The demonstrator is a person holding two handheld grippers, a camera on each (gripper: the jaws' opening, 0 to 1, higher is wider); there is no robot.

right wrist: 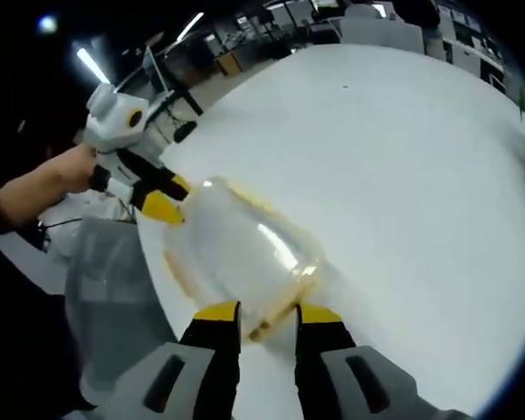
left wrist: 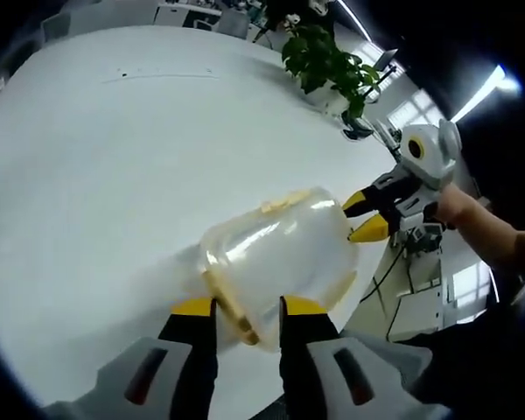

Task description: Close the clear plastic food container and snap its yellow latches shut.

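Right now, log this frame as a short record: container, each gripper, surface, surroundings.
container: clear plastic food container with yellow latches, held between both grippers over the table edge
left gripper: left gripper jaws astride one end of the container, at a latch
right gripper: right gripper jaws astride the opposite end; seen in the left gripper view at
surface: white table
surroundings: potted plant at the far table edge
latch state: cannot tell

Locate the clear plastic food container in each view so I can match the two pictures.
Left gripper view: clear plastic food container lower centre, just above this view's own tongs.
Right gripper view: container left of centre, above this view's tongs.
Shared landmark: the white table beneath it.
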